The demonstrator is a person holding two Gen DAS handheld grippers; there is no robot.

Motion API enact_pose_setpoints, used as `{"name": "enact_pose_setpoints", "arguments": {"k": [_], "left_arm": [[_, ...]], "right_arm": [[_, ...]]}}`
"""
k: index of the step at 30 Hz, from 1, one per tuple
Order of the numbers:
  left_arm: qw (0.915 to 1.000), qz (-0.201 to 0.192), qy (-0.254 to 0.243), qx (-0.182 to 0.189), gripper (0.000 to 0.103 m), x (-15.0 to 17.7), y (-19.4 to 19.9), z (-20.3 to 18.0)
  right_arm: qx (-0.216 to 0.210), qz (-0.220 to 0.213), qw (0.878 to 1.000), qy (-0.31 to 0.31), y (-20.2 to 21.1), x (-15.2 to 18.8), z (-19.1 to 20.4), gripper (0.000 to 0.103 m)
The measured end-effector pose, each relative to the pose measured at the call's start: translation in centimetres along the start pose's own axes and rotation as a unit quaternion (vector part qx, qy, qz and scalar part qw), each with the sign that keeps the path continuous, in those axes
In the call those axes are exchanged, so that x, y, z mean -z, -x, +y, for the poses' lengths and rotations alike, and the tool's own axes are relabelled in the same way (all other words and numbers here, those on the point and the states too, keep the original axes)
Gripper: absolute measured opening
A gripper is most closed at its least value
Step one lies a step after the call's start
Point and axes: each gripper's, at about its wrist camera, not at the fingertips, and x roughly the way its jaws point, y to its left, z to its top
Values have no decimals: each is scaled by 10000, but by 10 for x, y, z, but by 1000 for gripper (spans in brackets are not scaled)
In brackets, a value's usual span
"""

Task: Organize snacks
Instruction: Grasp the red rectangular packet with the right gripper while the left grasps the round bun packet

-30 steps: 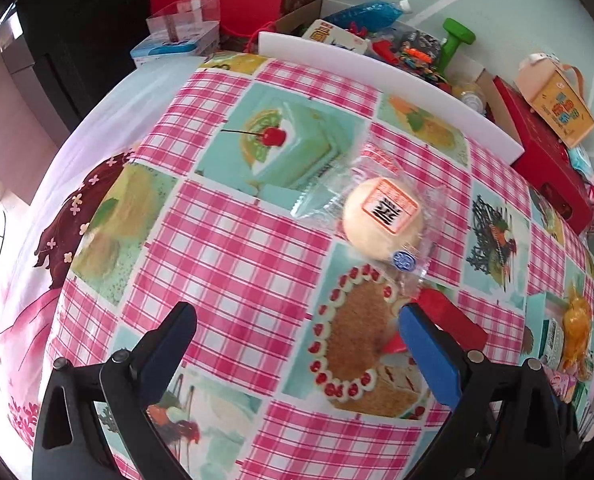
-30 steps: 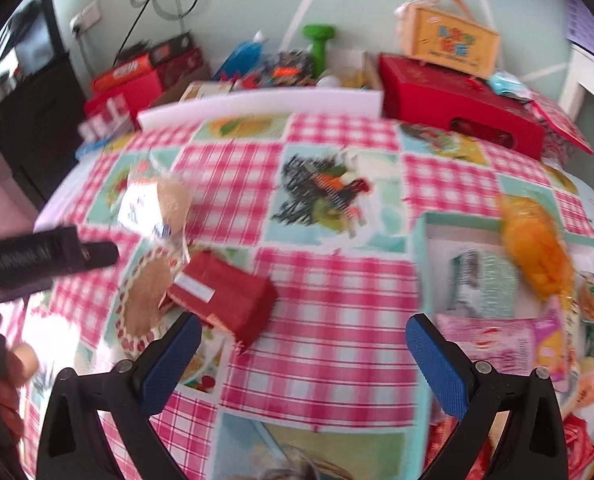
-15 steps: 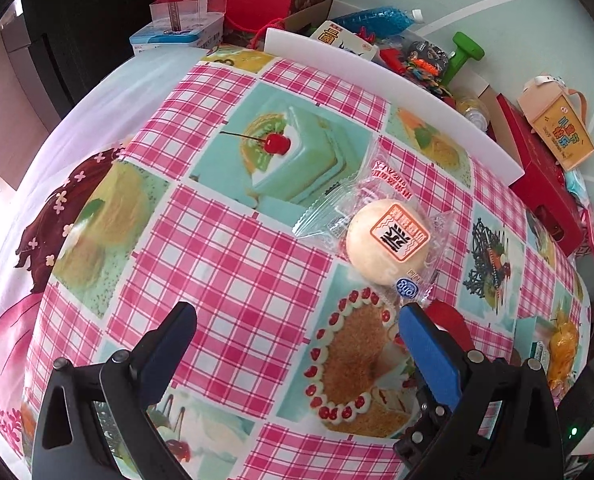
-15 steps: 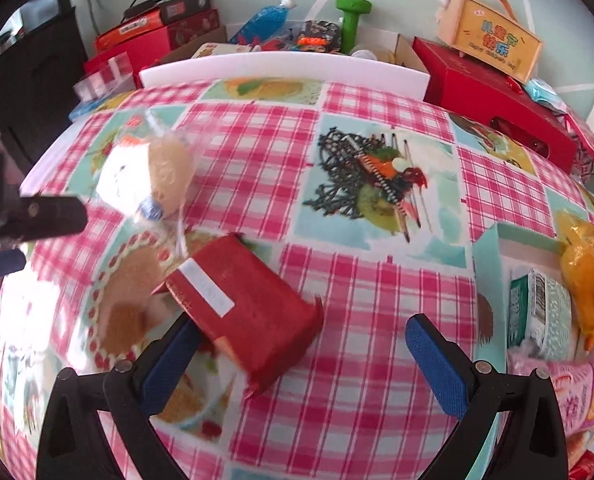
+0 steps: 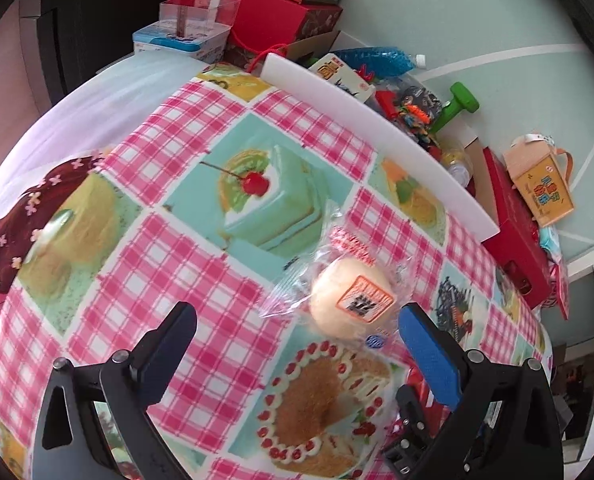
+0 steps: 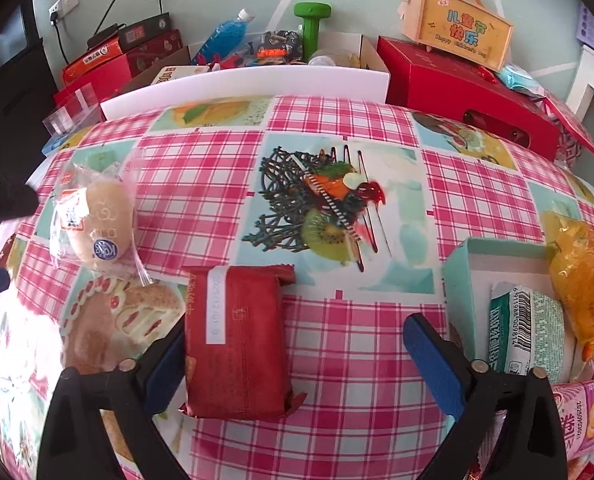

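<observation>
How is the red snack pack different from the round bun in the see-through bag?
The red snack pack is flat and rectangular; the round bun is a pale dome. The pack's wrapper is solid red and hides what's inside, while the bun shows through clear plastic. The pack lies between the open right gripper's fingers; the bun lies just ahead of the open left gripper. Both are sealed and lie on the checked tablecloth, outside the snack box.

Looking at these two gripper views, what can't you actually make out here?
- Teal box: right wrist view, its contents cut off by the picture's edge.
- Red snack packet: left wrist view, hidden behind the jaw.
- Round bun's label: left wrist view, blurred.
</observation>
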Motion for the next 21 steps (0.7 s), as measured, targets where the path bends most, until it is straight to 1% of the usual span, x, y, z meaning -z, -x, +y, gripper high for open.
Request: {"name": "enact_pose_setpoints", "arguments": {"k": [3, 7, 8, 11, 13, 14, 18, 19, 21], "left_arm": [[9998, -54, -188, 89, 101, 0, -10, -13], [9981, -176, -580, 98, 101, -2, -18, -26], [9971, -203, -723, 91, 101, -2, -20, -30], [9943, -261, -1030, 81, 101, -1, -22, -38], [9921, -281, -1219, 73, 101, 1, -24, -45], [9914, -272, -1276, 63, 101, 2, -24, -46], [9889, -190, -1466, -127, 101, 7, -35, -52], [9879, -193, -1523, -220, 101, 8, -37, -53], [9859, -228, -1599, -441, 101, 9, -40, -53]], "right_arm": [[-26, -54, 10000, 22, 0, -2, -1, 88], [-98, -101, 9999, 36, 0, -4, -1, 80], [-108, -108, 9999, 35, 0, -4, -1, 78], [-136, -146, 9998, 19, 1, -5, -2, 70], [-135, -161, 9998, 1, 2, -5, -3, 63], [-142, -167, 9998, -8, 2, -6, -4, 62], [-157, -165, 9997, -38, 2, -6, -6, 54], [-151, -161, 9997, -49, 2, -6, -7, 51], [-150, -153, 9997, -67, 1, -7, -9, 50]]}}
